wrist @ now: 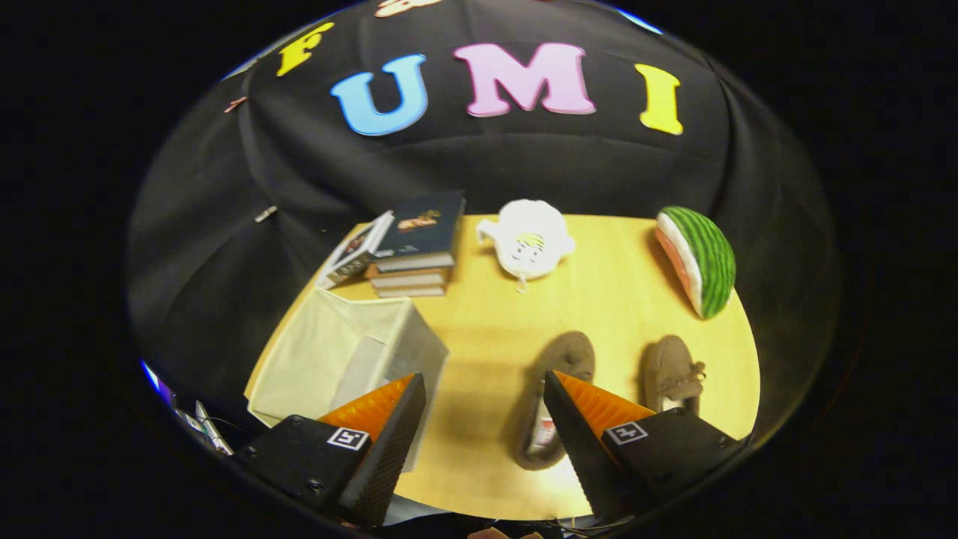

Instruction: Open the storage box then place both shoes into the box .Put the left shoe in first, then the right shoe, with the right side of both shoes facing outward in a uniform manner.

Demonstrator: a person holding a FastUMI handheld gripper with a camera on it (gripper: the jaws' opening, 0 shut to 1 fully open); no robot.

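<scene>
My gripper (pixel 485 383) hangs open above the wooden table (pixel 599 299), with nothing between its fingers. A cream fabric storage box (pixel 337 359) stands open-topped just ahead of the left finger, which covers the box's near corner. Two brown slipper-like shoes lie side by side on the table with their toes pointing away from me. The nearer-left shoe (pixel 557 374) sits just beyond the right finger, partly hidden by it. The other shoe (pixel 671 372) lies to its right, with its heel behind the finger's mount.
A stack of books (pixel 415 247) sits at the table's far left behind the box. A white plush toy (pixel 528 241) rests at the far middle. A watermelon-slice plush (pixel 700 258) lies at the far right edge.
</scene>
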